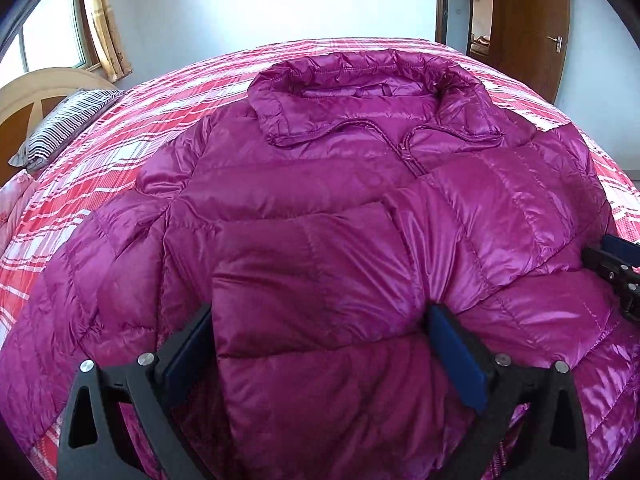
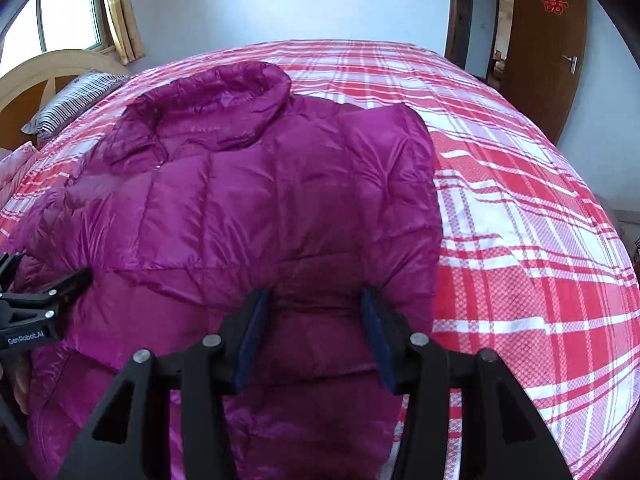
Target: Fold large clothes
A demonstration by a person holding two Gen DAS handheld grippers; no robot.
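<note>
The purple down jacket (image 1: 320, 208) lies front-up on the plaid bed (image 2: 520, 200) with both sleeves folded across its chest (the body fold seemingly remains), while the left gripper (image 1: 320, 344) and right gripper (image 2: 312, 332) each clamp puffy fabric between wide-set fingers.

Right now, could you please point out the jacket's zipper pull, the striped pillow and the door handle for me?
zipper pull (image 1: 405, 149): left wrist view, on the tab hanging below the collar.
striped pillow (image 1: 66, 120): left wrist view, middle of its striped top face.
door handle (image 2: 572, 62): right wrist view, on the metal lever.
</note>
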